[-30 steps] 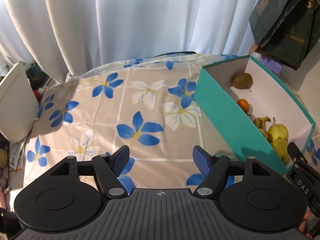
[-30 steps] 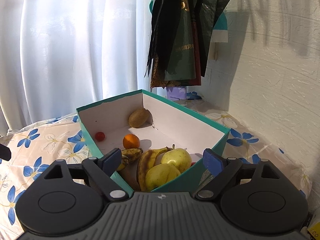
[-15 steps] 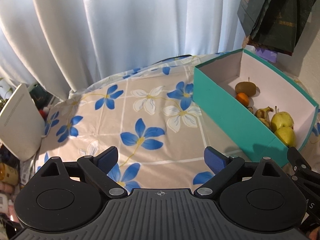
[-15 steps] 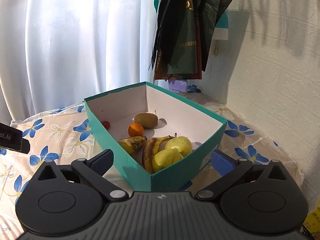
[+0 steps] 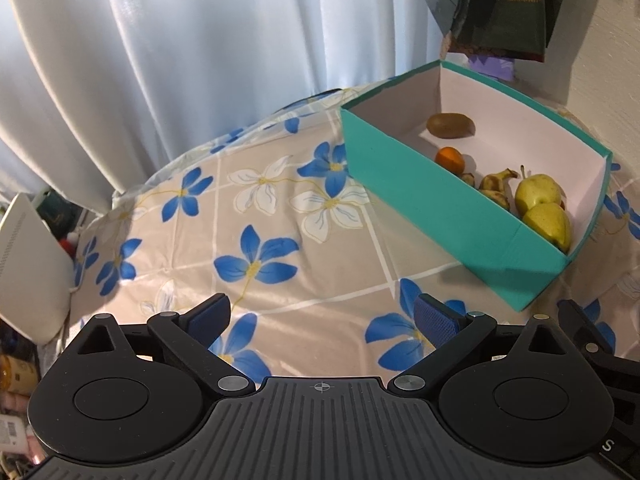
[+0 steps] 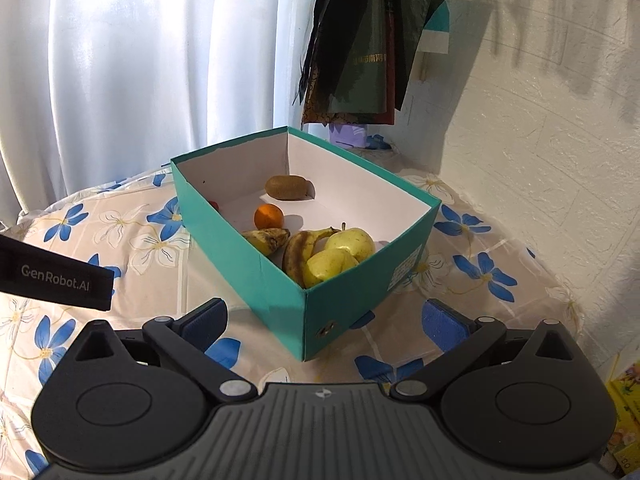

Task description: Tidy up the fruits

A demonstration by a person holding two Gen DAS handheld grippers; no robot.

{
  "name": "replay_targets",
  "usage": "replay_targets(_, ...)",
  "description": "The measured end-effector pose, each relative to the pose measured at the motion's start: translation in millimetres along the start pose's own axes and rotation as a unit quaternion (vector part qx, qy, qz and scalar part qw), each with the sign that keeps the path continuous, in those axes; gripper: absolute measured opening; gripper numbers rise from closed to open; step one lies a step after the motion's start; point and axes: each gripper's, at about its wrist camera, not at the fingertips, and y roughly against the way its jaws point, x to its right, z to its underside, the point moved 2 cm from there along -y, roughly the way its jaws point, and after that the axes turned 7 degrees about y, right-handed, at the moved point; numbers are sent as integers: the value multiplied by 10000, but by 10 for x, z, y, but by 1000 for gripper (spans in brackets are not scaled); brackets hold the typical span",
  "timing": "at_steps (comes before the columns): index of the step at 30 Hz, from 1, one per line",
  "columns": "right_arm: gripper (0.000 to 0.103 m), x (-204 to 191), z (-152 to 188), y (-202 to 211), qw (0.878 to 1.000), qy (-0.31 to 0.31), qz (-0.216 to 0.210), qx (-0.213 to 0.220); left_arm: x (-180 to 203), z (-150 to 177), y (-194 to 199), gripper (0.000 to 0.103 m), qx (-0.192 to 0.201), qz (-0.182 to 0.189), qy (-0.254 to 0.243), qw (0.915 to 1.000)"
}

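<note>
Matt cardboard box (image 6: 256, 264) sits on a glossy, smooth floral tablecloth (image 5: 280, 216).

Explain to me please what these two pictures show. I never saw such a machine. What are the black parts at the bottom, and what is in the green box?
There is no robot here. A person holds one grasping tool in each hand, and a camera on each looks forward along its two blue-padded fingers. One picture comes from the left tool, whose jaws are opening with nothing between them. The other comes from the right tool, open and also empty. On the flowered tablecloth stands a teal box. Inside lie a kiwi, a small orange, bananas, two yellow pears and something small and red, mostly hidden.
</note>
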Motion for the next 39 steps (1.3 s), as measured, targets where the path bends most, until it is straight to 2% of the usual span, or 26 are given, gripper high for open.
replay_targets(4,103,-72,38,41,9994,275,186,-112,74,20,5,101,-17,144,-95,9999)
replay_targets(8,103,-66,42,33,9993,142,-61,-339,165,-14,-41,101,-146,348,-137,9992)
replay_targets(12,103,-5,18,-128,9939,-164,-455,-994,295,-96,-118,101,-332,354,-371,9981)
replay_targets(15,103,22,0,-350,9840,-315,-711,-1605,400,-183,-194,101,-391,342,-554,9971)
replay_targets(17,103,54,-21,-504,9771,-398,-774,-1942,472,-240,-241,102,-383,271,-680,9966)
replay_targets(21,103,139,-73,-758,9689,-487,-667,-2334,533,-350,-354,102,-375,30,-713,9967)
replay_targets(26,103,157,-158,-978,9623,-393,-641,-2613,584,-445,-583,103,-710,-42,-648,9954)
replay_targets(32,103,115,-249,-1197,9526,-345,-812,-2913,668,-469,-793,103,-869,-30,-691,9938)
replay_targets(39,103,150,-320,-1372,9452,-454,-864,-3117,762,-509,-973,103,-1059,180,-658,9920)
